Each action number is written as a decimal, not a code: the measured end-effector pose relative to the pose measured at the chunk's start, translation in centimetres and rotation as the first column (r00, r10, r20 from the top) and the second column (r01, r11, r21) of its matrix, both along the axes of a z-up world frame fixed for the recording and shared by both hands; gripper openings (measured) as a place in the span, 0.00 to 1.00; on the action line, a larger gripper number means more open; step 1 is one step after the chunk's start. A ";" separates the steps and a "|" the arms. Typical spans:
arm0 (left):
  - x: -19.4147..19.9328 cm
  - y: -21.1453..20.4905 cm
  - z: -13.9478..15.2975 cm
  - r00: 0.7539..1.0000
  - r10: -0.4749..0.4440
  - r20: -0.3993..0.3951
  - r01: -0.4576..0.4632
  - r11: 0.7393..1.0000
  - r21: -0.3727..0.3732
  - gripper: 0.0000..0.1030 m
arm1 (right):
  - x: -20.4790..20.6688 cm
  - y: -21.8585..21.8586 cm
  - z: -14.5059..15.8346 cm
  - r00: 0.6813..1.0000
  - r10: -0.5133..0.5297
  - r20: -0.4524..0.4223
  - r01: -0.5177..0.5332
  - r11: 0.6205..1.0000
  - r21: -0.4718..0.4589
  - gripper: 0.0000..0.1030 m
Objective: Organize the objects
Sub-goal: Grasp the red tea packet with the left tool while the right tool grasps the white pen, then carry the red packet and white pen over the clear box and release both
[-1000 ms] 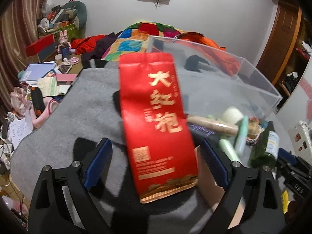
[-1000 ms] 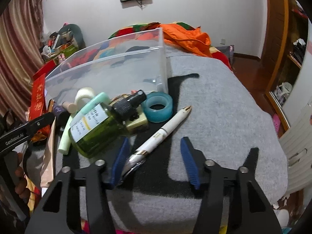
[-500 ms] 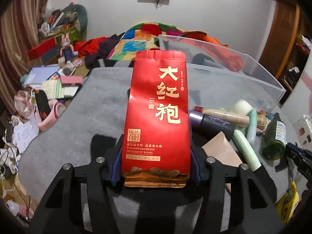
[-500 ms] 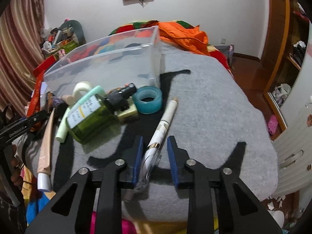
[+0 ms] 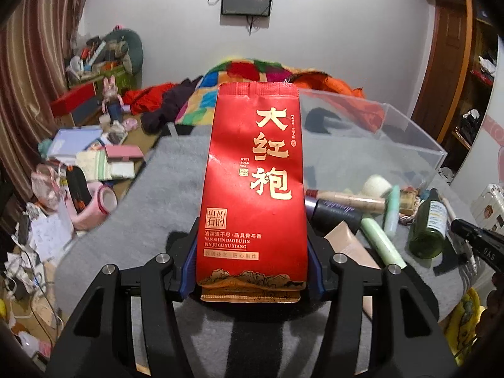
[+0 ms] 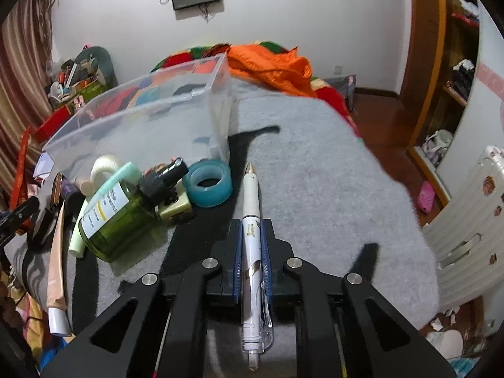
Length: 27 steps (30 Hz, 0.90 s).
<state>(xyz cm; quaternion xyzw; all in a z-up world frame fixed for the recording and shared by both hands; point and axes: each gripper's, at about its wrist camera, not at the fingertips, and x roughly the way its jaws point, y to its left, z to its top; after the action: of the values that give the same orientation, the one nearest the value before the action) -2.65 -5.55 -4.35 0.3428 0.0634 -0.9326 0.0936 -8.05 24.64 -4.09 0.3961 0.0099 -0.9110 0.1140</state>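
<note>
My left gripper [image 5: 252, 267] is shut on a red tea packet [image 5: 252, 189] with gold characters and holds it upright above the grey blanket [image 5: 163, 195]. My right gripper [image 6: 252, 252] is shut on a white pen [image 6: 251, 208], lifted off the blanket, tip pointing forward. A clear plastic bin [image 6: 151, 129] stands ahead; it also shows in the left wrist view [image 5: 378, 138]. In front of it lie a green bottle [image 6: 110, 220], a teal tape roll [image 6: 208, 182], tubes [image 5: 378, 239] and a white tape roll [image 5: 376, 186].
The blanket [image 6: 315, 173] covers a rounded surface that drops off at its edges. Cluttered books and boxes [image 5: 94, 154] lie to the left. Bright bedding [image 6: 267, 63] lies behind the bin. A white radiator [image 6: 472, 220] stands at the right.
My left gripper closed on the tea packet and raised it upright. My right gripper closed on the pen and lifted it, turning it straight between the fingers.
</note>
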 end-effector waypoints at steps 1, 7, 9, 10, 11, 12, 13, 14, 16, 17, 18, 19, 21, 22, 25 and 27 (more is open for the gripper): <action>0.1 0.1 0.3 1.000 -0.004 -0.006 0.004 1.000 -0.002 0.53 | 0.2 0.2 0.5 1.000 -0.005 -0.015 0.005 1.000 -0.001 0.10; 0.3 0.4 2.1 0.999 -0.032 -0.043 0.033 0.999 0.025 0.53 | 0.5 0.3 3.3 0.997 0.018 -0.072 -0.022 0.998 -0.051 0.10; 0.2 0.4 2.7 0.998 -0.037 -0.056 0.039 0.999 0.031 0.53 | 0.5 0.0 4.3 0.995 0.033 -0.098 -0.039 0.998 -0.056 0.10; 0.1 0.5 3.1 0.997 -0.039 -0.061 0.041 0.999 0.031 0.53 | 0.5 -0.1 4.8 0.993 0.043 -0.113 -0.050 0.997 -0.060 0.10; 0.0 0.5 3.5 0.997 -0.041 -0.068 0.043 0.999 0.030 0.53 | 0.5 -0.3 5.2 0.991 0.051 -0.122 -0.058 0.996 -0.062 0.10; -0.1 0.6 3.7 0.996 -0.043 -0.072 0.046 0.999 0.030 0.53 | 0.4 -0.5 5.7 0.989 0.057 -0.137 -0.066 0.996 -0.064 0.10; -0.2 0.6 4.0 0.996 -0.047 -0.076 0.050 0.998 0.031 0.53 | 0.3 -0.7 6.2 0.987 0.065 -0.150 -0.075 0.995 -0.065 0.10; -0.4 0.6 4.3 0.995 -0.052 -0.082 0.055 0.998 0.033 0.53 | 0.2 -0.8 6.6 0.985 0.073 -0.159 -0.084 0.994 -0.066 0.10; -0.8 0.7 4.8 0.994 -0.057 -0.092 0.061 0.998 0.033 0.53 | 0.0 -1.2 7.2 0.982 0.082 -0.173 -0.094 0.993 -0.065 0.10; -1.1 0.8 5.1 0.994 -0.061 -0.094 0.065 0.997 0.033 0.53 | 0.1 -1.4 7.4 0.980 0.087 -0.180 -0.100 0.993 -0.062 0.10; -1.4 0.8 5.4 0.993 -0.065 -0.097 0.069 0.997 0.035 0.53 | -0.1 -1.6 7.7 0.978 0.091 -0.188 -0.104 0.993 -0.060 0.10; -1.8 0.7 5.5 0.993 -0.069 -0.098 0.073 0.997 0.037 0.53 | -0.2 -1.8 8.1 0.976 0.094 -0.197 -0.107 0.993 -0.056 0.10; -2.5 0.8 6.0 0.992 -0.070 -0.101 0.074 0.997 0.032 0.53 | -0.4 -2.0 8.5 0.972 0.100 -0.213 -0.113 0.992 -0.049 0.10; -2.7 0.9 6.1 0.992 -0.072 -0.099 0.075 0.997 0.030 0.53 | -0.6 -2.2 8.9 0.969 0.105 -0.224 -0.118 0.992 -0.048 0.10; -3.8 1.1 6.5 0.992 -0.077 -0.099 0.081 0.996 0.036 0.53 | -1.3 -2.3 9.5 0.966 0.110 -0.233 -0.126 0.991 -0.051 0.10; -4.4 1.3 6.7 0.992 -0.083 -0.099 0.087 0.995 0.039 0.53 | -2.0 -2.7 9.9 0.964 0.115 -0.241 -0.130 0.990 -0.049 0.10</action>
<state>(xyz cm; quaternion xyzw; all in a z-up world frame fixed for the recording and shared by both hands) -7.07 -4.25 2.38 0.3013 0.0735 -0.9497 0.0431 -10.05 21.96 5.79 0.2790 0.0186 -0.9429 0.1807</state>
